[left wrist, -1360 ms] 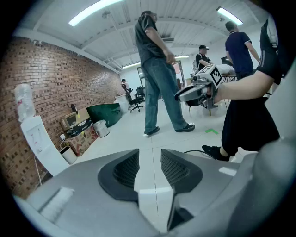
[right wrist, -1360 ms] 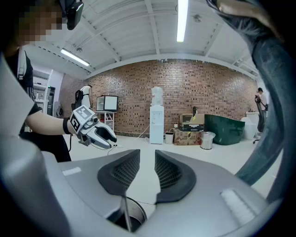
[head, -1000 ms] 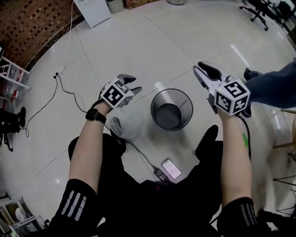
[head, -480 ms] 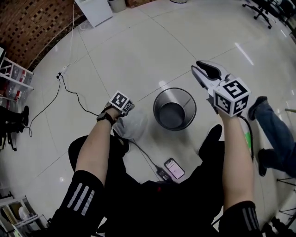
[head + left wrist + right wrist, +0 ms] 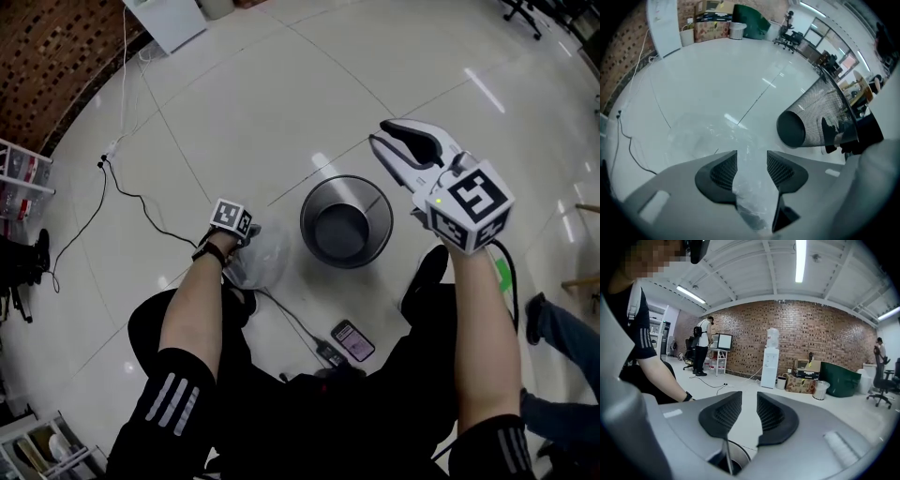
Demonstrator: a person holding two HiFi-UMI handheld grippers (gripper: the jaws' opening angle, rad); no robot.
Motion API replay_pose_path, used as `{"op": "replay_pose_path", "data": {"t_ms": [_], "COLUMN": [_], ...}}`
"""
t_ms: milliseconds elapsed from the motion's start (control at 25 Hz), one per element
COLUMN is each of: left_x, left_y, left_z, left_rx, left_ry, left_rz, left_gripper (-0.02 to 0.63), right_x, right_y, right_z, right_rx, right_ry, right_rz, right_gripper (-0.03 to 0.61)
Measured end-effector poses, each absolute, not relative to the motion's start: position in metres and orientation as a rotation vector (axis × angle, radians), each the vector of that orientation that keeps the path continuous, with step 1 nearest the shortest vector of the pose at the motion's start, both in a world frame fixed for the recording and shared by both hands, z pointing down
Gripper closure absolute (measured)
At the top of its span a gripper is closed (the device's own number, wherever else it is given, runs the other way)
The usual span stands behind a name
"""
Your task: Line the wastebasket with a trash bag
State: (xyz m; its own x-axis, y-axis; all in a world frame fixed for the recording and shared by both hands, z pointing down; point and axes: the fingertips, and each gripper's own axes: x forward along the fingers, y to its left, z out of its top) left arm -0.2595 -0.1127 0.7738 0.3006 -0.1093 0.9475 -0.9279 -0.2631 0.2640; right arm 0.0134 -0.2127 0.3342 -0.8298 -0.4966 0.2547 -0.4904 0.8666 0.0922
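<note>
The round metal mesh wastebasket (image 5: 345, 220) stands open and unlined on the tiled floor. Just to its left lies a crumpled clear trash bag (image 5: 261, 258). My left gripper (image 5: 246, 234) is low down over the bag and points steeply downward. In the left gripper view its jaws (image 5: 751, 165) stand apart with bunched bag film (image 5: 749, 187) between them, and the pads do not visibly press on it; the wastebasket (image 5: 811, 126) shows to the right. My right gripper (image 5: 386, 133) is held high above the basket's right side, open and empty. In its own view the jaws (image 5: 749, 413) face the room, with the basket's rim (image 5: 736, 458) below.
A phone (image 5: 352, 340) and a dark cable (image 5: 291, 319) lie on the floor near my feet. Another cable (image 5: 141, 202) runs to a power strip (image 5: 106, 150) at the left. A white cabinet (image 5: 164, 19) stands at the back, and another person's leg (image 5: 553, 323) is at the right.
My left gripper has dropped from waist height down to the bag on the floor and rolled. The right gripper has barely shifted. The bystander's legs at the right have moved away.
</note>
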Motion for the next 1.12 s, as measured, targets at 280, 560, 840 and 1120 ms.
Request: {"op": "replay_pose_path", "data": {"t_ms": [280,560,840,1120], "left_x": [-0.269,-0.27,-0.25,-0.216], "left_y": [-0.109,-0.125,-0.161,-0.199], "left_z": [0.793,0.771,0.695,0.58], "left_rx": [1.575,1.655,1.852,2.122], "left_ry": [-0.993,-1.02,-1.026,-1.022], "left_rz": [1.185,1.192,1.204,1.198], "left_gripper": [0.536,0.617,0.617,0.618], "right_x": [0.002,0.005,0.018,0.028], "right_y": [-0.204,-0.209,-0.21,-0.219], "right_z": [0.324,0.328,0.328,0.327], "right_rx": [0.684,0.7,0.739,0.786], "right_ry": [-2.783,-2.783,-2.78,-2.78], "right_rz": [-0.081,-0.064,-0.044,-0.019], "right_gripper": [0.466,0.466,0.466,0.466]}}
